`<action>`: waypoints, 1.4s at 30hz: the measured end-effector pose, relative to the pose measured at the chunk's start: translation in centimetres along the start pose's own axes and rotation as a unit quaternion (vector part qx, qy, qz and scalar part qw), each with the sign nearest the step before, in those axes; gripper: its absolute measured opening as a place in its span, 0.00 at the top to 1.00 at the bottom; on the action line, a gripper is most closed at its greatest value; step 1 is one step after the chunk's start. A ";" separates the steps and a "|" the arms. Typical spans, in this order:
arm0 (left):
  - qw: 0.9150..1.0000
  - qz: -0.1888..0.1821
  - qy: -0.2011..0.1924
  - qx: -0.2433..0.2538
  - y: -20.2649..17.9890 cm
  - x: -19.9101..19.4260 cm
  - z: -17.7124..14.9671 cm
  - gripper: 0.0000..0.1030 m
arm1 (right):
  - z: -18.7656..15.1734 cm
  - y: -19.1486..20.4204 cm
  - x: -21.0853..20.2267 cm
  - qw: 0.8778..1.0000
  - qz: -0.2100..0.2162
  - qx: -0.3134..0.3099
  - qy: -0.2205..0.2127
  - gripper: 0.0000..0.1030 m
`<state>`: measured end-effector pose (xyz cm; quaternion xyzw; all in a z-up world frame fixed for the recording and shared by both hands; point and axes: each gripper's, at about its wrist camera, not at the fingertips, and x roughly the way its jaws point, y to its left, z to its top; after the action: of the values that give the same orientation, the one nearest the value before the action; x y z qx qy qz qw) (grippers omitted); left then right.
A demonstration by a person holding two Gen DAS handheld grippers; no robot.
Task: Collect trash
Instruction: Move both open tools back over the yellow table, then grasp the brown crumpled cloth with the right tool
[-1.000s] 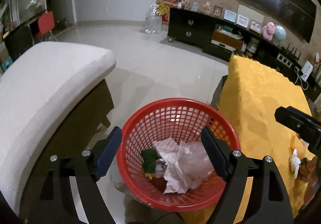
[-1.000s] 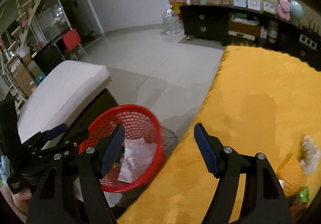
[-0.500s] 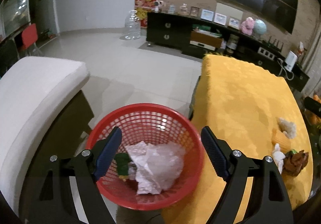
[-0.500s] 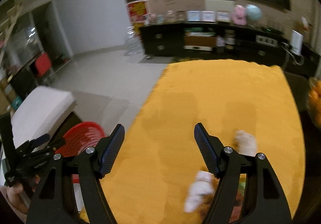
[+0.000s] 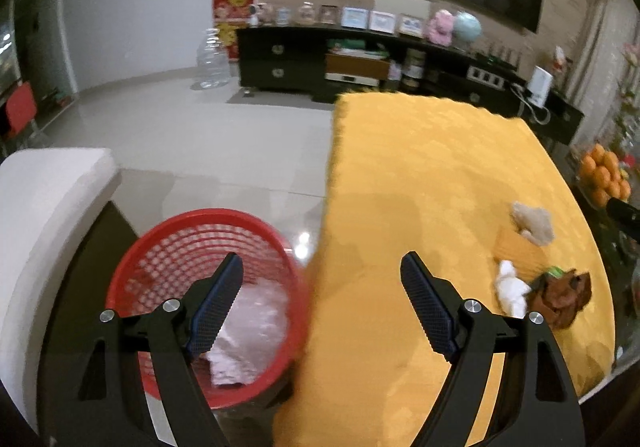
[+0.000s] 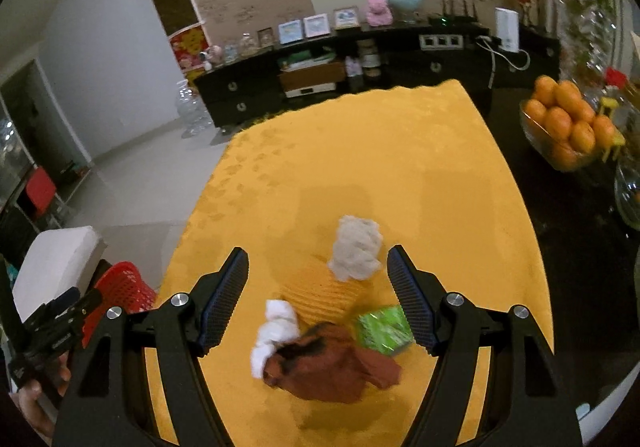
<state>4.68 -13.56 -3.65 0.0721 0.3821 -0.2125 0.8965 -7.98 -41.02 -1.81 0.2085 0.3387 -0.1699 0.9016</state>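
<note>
The right gripper (image 6: 318, 297) hangs over a small heap of trash on the yellow cloth (image 6: 360, 167), its jaws standing apart with nothing between the pads. That gap looks wide enough to drop around any one piece, which is probably why it is held so.

The heap lies at the near right of the cloth: a crumpled pale tissue (image 6: 356, 249) farthest off, a white wad (image 6: 276, 327) to the near left, a brown crumpled wrapper (image 6: 328, 363) nearest, touching the white wad, and a green packet (image 6: 384, 329) to its right.

The left gripper (image 5: 322, 301) is also open and empty, poised above the cloth's left edge. Just beside that edge, lower down, sits the red basket (image 5: 168, 243), with pale crumpled plastic (image 5: 248, 331) already in it. Being close under the edge, the basket makes for a short carry from heap to bin.

A bowl of oranges (image 6: 568, 127) sits far right, well apart from the trash.
</note>
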 end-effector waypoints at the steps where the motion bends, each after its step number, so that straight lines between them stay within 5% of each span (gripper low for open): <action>1: 1.000 -0.007 0.002 0.008 -0.8 0.2 -0.1 0.24 | -0.2 -0.4 0.0 1.000 -0.002 0.002 0.003 0.32; 9: 0.998 -0.022 0.020 0.048 -4.5 1.4 -0.9 0.24 | -3.3 -0.4 1.1 0.998 0.003 -0.025 0.049 0.26; 13: 0.998 -0.021 0.027 0.047 -5.0 1.8 -1.1 0.24 | -4.8 0.4 2.5 0.996 0.013 -0.046 0.076 0.13; 21: 0.998 -0.019 0.035 0.046 -5.2 2.2 -1.3 0.24 | -6.9 2.0 4.8 0.989 0.004 -0.089 0.118 0.13; 31: 0.997 -0.023 0.034 0.062 -6.5 2.4 -1.4 0.24 | -7.0 1.4 4.7 0.987 -0.002 -0.105 0.120 0.42; 42: 0.995 -0.035 0.035 0.091 -8.6 2.9 -2.0 0.24 | -4.5 0.0 2.0 0.996 0.017 -0.056 0.069 0.44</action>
<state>1.39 -21.69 -6.87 0.1470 0.3945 -0.2753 0.8643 -8.94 -39.15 -6.26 0.1744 0.4054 -0.1203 0.8893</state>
